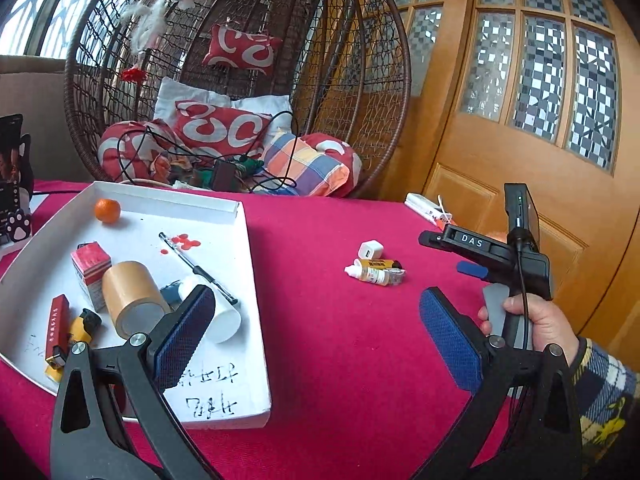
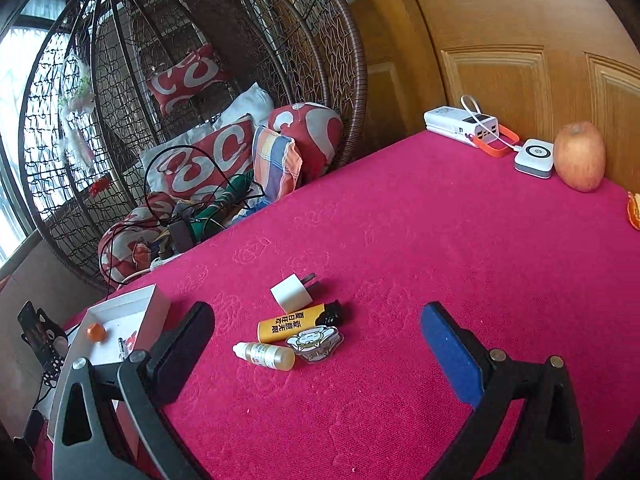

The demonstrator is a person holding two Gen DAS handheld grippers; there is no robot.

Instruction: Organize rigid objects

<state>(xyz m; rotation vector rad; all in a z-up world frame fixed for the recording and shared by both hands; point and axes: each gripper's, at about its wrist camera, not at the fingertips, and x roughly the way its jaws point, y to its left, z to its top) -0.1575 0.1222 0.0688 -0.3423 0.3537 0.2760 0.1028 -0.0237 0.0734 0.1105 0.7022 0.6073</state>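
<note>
A white tray (image 1: 244, 280) on the red tablecloth holds a tape roll (image 1: 134, 298), a pen (image 1: 196, 268), a red box (image 1: 91, 264), a small orange (image 1: 107, 210), lighters and a white cylinder (image 1: 226, 320). My left gripper (image 1: 316, 320) is open and empty beside the tray's right edge. A white charger plug (image 2: 291, 293), a yellow lighter (image 2: 292, 322), a small dropper bottle (image 2: 266, 355) and a cartoon keychain (image 2: 314, 343) lie together on the cloth. My right gripper (image 2: 318, 334) is open and empty, just short of this cluster; it also shows in the left wrist view (image 1: 452, 248).
A power bank (image 2: 464, 125), a small white charger pad (image 2: 534, 158) and an apple (image 2: 579, 156) sit at the table's far right by the wooden door. A wicker hanging chair (image 2: 192, 128) with cushions and cables stands behind the table. A phone stand (image 1: 14, 184) is at the left.
</note>
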